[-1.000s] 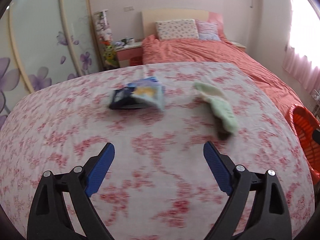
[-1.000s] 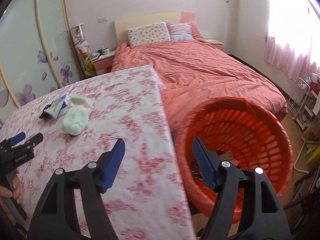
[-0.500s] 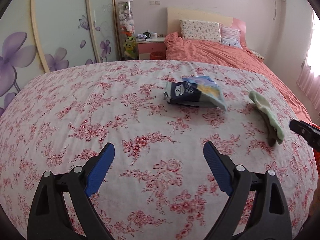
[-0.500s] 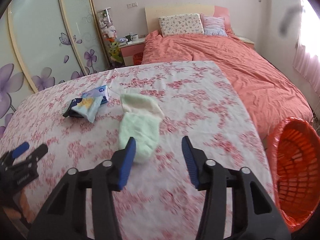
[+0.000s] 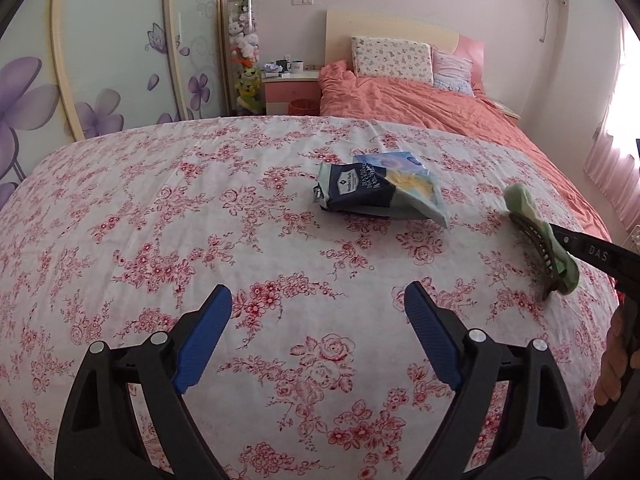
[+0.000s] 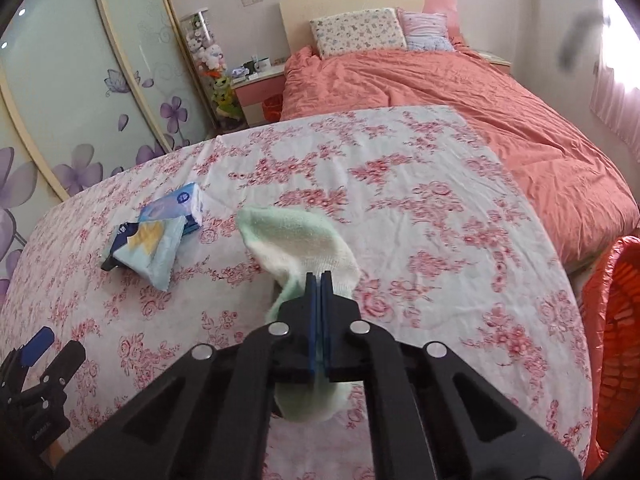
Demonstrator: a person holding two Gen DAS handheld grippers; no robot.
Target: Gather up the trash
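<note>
A pale green sock (image 6: 296, 240) lies on the floral tablecloth (image 6: 440, 220). My right gripper (image 6: 319, 278) is shut on the sock's middle. The sock also shows in the left wrist view (image 5: 524, 210), pinched by the right gripper (image 5: 554, 256). A dark blue and light blue snack wrapper (image 5: 376, 190) lies near the table's middle, with a blue tissue packet (image 6: 176, 204) just behind it. My left gripper (image 5: 318, 320) is open and empty, held over the cloth well short of the wrapper. It also shows at the lower left of the right wrist view (image 6: 48, 344).
An orange plastic basket (image 6: 612, 320) stands on the floor off the table's right edge. A bed with a coral duvet (image 6: 460, 92) lies beyond the table. A nightstand (image 5: 290, 88) and sliding floral doors (image 5: 100, 60) stand at the back left.
My right gripper swung from the orange basket over to the table, reached the sock and closed on it. My left gripper turned left, so the wrapper moved to the right of its view.
</note>
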